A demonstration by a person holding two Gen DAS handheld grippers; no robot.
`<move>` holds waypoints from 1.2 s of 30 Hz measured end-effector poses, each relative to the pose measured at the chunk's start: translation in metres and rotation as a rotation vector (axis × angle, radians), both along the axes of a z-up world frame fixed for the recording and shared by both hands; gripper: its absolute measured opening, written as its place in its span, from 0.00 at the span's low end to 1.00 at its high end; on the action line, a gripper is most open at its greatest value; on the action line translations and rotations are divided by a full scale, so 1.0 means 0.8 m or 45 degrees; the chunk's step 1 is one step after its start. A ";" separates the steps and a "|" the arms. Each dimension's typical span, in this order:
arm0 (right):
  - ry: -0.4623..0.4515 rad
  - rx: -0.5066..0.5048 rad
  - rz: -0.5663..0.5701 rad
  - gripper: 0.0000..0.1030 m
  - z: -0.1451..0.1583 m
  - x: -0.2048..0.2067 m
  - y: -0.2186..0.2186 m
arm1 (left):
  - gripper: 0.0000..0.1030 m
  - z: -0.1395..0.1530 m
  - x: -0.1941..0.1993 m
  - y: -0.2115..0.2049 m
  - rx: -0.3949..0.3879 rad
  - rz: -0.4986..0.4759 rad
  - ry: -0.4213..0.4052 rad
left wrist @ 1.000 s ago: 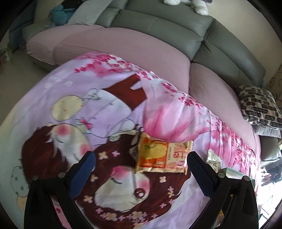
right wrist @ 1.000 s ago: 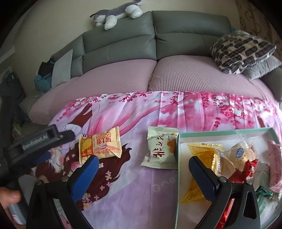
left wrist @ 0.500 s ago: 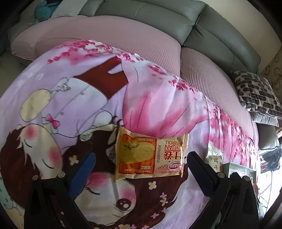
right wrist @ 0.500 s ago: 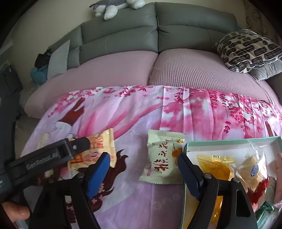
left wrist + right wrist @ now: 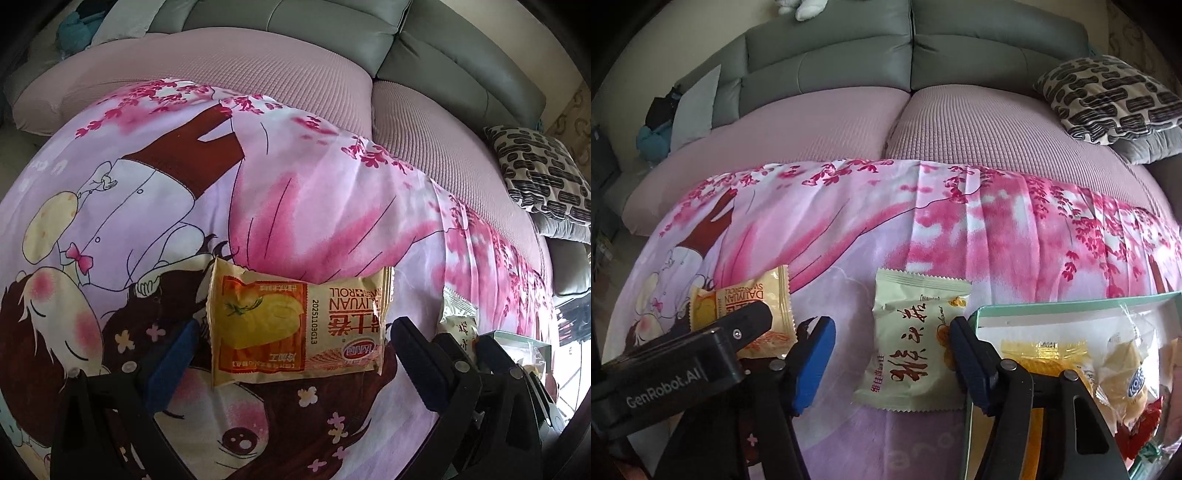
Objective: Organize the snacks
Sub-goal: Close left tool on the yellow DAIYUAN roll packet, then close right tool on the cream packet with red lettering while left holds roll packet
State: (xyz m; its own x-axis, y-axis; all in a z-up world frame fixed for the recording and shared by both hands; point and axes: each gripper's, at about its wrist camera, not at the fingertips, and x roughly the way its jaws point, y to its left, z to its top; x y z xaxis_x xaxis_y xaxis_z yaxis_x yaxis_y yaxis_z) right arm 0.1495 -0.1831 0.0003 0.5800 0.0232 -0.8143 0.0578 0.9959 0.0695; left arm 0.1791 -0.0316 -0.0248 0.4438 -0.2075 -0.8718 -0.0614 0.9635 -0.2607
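Left gripper [image 5: 291, 354] wide open, straddling swiss roll pack [image 5: 295, 328], holding nothing; right gripper [image 5: 892, 360] same around pale snack pack [image 5: 912, 343], lined up beside tray [image 5: 1071, 301] for 2 pickups

The left wrist view looks forward and down from close above the printed blanket [image 5: 147, 206], facing the sofa [image 5: 332, 33] backrest at an angle, its fingers framing the swiss roll packet [image 5: 295, 328]. The right wrist view sits a little further right, facing the sofa squarely, close over the pale green packet [image 5: 916, 343] and the tray [image 5: 1071, 301] at the blanket's right end. Both views share the swiss roll packet [image 5: 746, 299], the pale packet [image 5: 460, 321], the patterned cushion [image 5: 543, 173] and the blanket's far edge.
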 end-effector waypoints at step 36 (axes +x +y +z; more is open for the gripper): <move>0.001 0.026 -0.022 0.56 0.004 -0.002 -0.010 | 0.83 -0.002 -0.006 0.029 0.104 0.124 0.032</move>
State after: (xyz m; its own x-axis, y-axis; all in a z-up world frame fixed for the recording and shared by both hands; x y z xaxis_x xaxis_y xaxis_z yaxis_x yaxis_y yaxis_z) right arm 0.1477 -0.1909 0.0036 0.5795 0.0300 -0.8144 0.0750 0.9931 0.0899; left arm 0.1742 -0.0081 -0.0261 0.4364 -0.0925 -0.8950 -0.1611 0.9706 -0.1788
